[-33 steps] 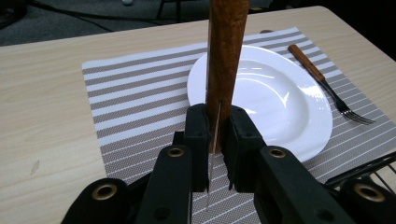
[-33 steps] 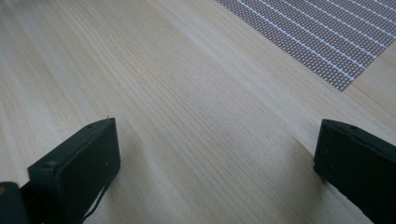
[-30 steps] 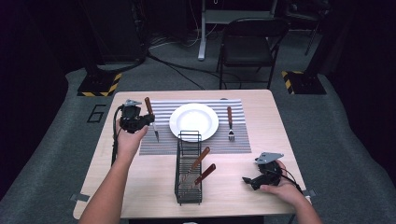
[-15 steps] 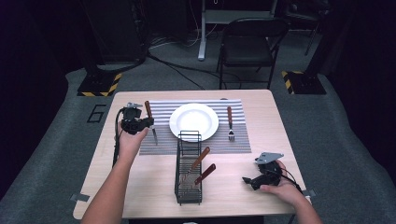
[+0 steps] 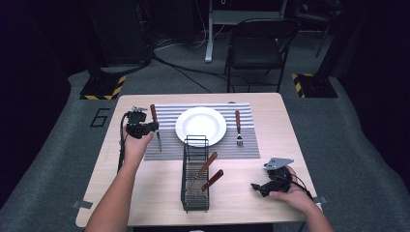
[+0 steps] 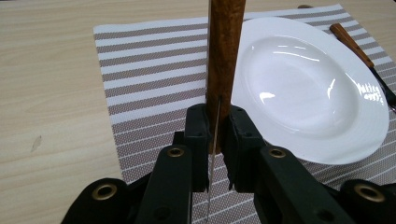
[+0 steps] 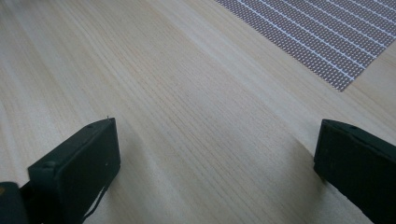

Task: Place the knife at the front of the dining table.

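Observation:
My left gripper [image 5: 145, 128] [image 6: 217, 135] is shut on a knife [image 5: 154, 121] where its brown wooden handle [image 6: 226, 56] meets the thin blade. It holds the knife over the left part of the striped placemat [image 5: 169, 145] [image 6: 149, 70], just left of the white plate [image 5: 200, 125] [image 6: 303, 93]. The blade runs back between the jaws, edge-on. A wooden-handled fork [image 5: 238, 126] [image 6: 359, 51] lies on the mat right of the plate. My right gripper [image 5: 258, 187] [image 7: 215, 154] rests open on the bare table at the near right, nothing between its jaws.
A black wire rack [image 5: 195, 174] stands in front of the plate with two wooden-handled utensils [image 5: 210, 171] in it. A corner of the placemat [image 7: 327, 42] lies ahead of the right gripper. A black chair [image 5: 258, 46] stands beyond the table's far edge.
My left gripper has shifted slightly toward the near side with the knife still in it. The right gripper has stayed put.

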A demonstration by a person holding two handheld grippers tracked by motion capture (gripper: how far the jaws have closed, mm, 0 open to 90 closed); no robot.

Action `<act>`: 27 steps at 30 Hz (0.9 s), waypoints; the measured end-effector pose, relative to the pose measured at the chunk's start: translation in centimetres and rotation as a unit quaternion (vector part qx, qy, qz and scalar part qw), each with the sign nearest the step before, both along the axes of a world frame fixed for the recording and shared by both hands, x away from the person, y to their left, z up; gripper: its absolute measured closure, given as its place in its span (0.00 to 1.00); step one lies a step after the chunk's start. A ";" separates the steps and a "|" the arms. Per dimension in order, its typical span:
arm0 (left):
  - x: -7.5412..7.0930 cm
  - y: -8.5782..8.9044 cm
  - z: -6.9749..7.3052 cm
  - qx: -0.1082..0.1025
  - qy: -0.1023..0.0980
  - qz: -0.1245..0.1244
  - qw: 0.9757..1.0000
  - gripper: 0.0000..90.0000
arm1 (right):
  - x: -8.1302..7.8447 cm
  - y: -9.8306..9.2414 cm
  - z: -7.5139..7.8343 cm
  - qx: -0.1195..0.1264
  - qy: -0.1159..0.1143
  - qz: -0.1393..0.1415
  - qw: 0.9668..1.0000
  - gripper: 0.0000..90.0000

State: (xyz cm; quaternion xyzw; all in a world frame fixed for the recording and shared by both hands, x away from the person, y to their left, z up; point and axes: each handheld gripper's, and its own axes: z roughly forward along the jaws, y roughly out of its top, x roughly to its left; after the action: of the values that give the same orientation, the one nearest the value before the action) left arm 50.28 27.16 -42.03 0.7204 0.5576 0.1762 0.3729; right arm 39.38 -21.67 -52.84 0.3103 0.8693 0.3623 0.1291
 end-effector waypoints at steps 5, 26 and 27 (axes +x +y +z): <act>0.5 -0.5 -0.3 0.005 -0.002 0.003 1.000 0.89 | 0.0 0.0 0.0 0.000 0.001 -0.001 1.000 0.00; 3.2 -0.5 -2.2 -0.030 0.006 0.030 0.999 0.89 | 0.0 0.0 0.0 0.000 0.001 -0.001 1.000 0.00; 3.3 -0.4 -2.3 -0.034 0.008 0.033 0.999 0.89 | 0.0 0.0 0.0 0.000 0.001 0.000 1.000 0.00</act>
State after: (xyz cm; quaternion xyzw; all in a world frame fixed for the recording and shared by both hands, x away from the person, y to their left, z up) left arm 53.63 26.74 -44.33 0.6901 0.5893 0.1640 0.3868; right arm 39.37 -21.67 -52.84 0.3109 0.8692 0.3624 0.1286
